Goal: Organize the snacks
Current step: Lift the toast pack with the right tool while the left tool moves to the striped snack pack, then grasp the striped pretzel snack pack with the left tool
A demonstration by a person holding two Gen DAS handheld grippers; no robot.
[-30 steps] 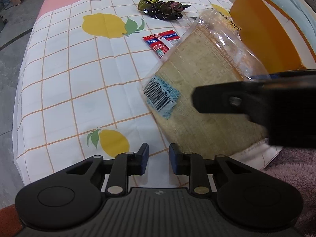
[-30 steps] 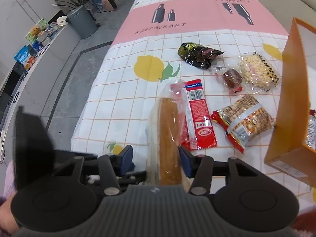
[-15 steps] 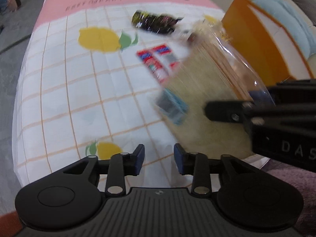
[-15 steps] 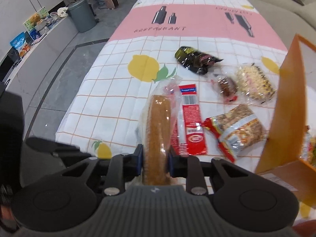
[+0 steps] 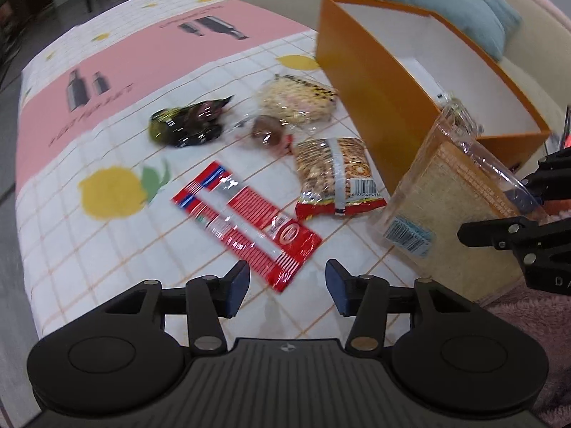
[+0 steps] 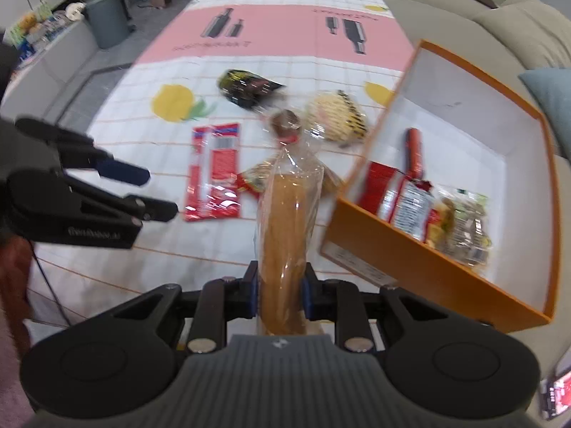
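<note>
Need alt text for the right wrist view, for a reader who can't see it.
The right claw is clamped on a clear-wrapped bread slab, held above a lemon-print tablecloth beside an open orange box with snacks inside. More snack packets lie on the cloth; the left claw is open, at the left.

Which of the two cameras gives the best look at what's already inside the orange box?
The right wrist view. It looks into the orange box from its open top and shows a red sausage stick and several wrapped snacks on the white floor. The left wrist view shows mainly the box outer wall and bare white interior; the snacks stay hidden.
</note>
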